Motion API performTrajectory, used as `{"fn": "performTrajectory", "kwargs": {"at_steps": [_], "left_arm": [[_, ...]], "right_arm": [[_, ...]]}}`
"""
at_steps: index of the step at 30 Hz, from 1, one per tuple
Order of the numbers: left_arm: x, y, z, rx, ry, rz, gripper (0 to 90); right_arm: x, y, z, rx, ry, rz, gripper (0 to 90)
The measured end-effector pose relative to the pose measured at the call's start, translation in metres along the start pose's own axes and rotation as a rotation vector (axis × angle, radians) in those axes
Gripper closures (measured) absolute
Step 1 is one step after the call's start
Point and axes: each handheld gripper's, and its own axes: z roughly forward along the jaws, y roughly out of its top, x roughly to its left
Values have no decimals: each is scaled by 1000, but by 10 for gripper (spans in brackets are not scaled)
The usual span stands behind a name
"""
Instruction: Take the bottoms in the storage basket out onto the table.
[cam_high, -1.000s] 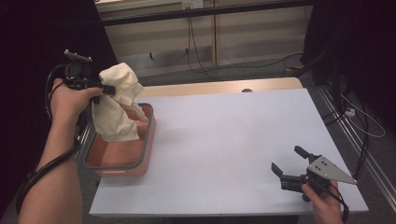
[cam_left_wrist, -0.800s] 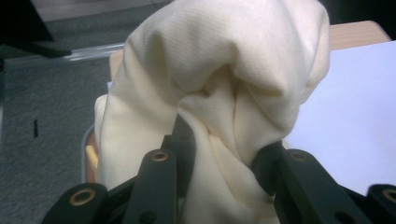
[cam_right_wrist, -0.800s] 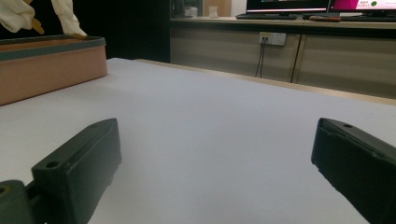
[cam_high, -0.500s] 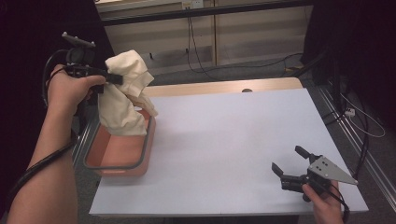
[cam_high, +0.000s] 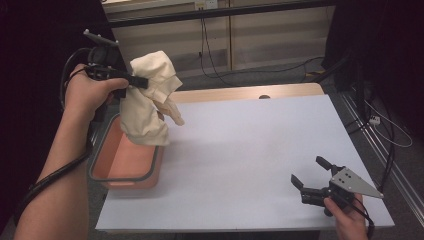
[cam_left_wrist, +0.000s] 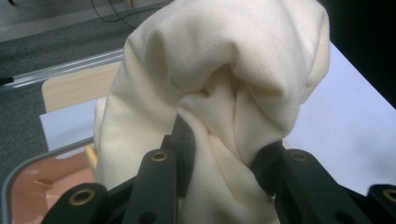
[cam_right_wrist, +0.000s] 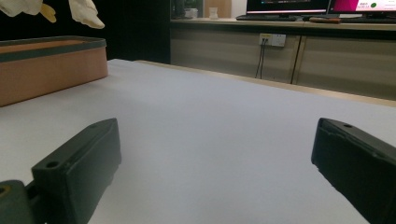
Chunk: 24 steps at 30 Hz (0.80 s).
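— Resting low at the near edge of the tabletop, your right claw has its jaws spread wide, nothing between them.

— And farther off?

— Your left claw is clamped on the cream cloth, which hangs above the orange bin.

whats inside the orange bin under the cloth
The visible part of the bin has a bare orange floor. The cream cloth, pinched in the left gripper, hangs over the far end and covers that part.

Black jaws pinch a bunched cream cloth between them; a pink tub sits lower left
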Motion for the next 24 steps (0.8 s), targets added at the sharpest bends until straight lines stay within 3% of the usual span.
{"fn": "performTrajectory", "kwargs": {"at_steps": [24], "left_arm": [[-32, -7, 31, 17, -112, 73, 688]], "right_arm": [[0, 0, 0, -3, 2, -6, 10]]}}
